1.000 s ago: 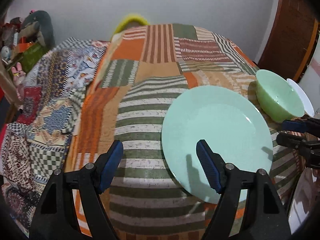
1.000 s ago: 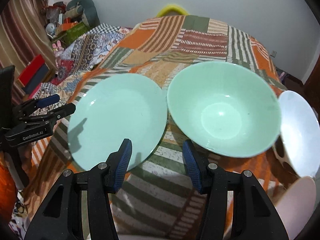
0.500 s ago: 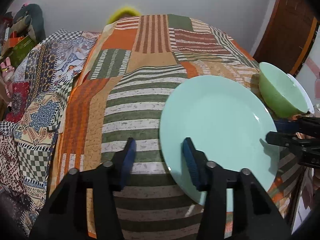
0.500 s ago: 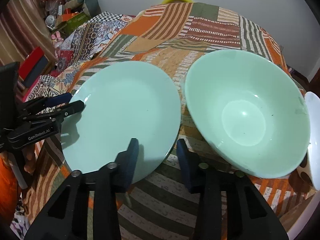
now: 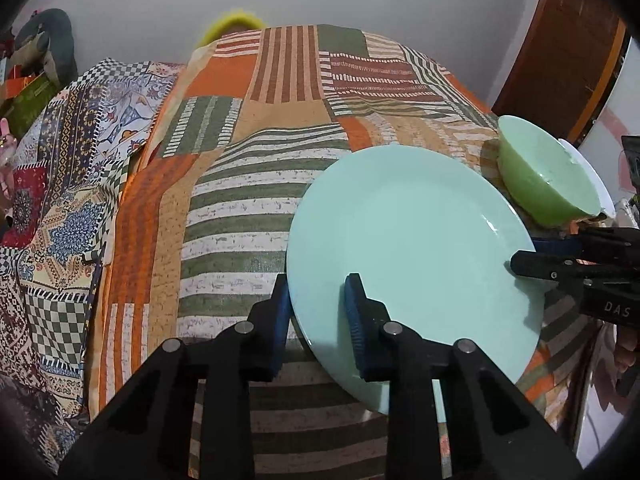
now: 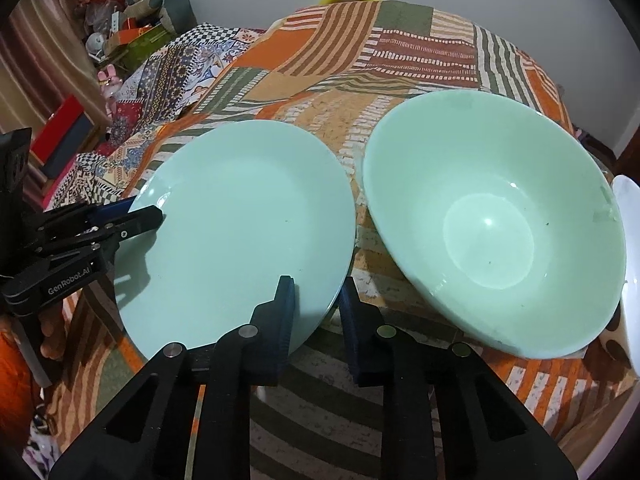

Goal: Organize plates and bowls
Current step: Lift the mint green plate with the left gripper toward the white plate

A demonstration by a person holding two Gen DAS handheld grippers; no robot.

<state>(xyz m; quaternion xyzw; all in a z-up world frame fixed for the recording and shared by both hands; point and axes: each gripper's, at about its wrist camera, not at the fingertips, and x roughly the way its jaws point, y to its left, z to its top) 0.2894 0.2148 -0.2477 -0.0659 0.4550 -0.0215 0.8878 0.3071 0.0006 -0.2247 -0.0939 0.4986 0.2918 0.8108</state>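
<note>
The 2 hand-held grippers, left [image 5: 318, 308] and right [image 6: 316, 306], have just been closing on the empty mint plate [image 6: 240, 224]; the green bowl [image 6: 496, 220] is empty.

We see a table draped in a patchwork cloth [image 6: 400, 56] of orange, green and brown stripes. On it lie a pale green plate [image 6: 236, 224], a green bowl [image 6: 492, 220] just beside it, and a white dish [image 6: 628, 240] at the right edge.
</note>
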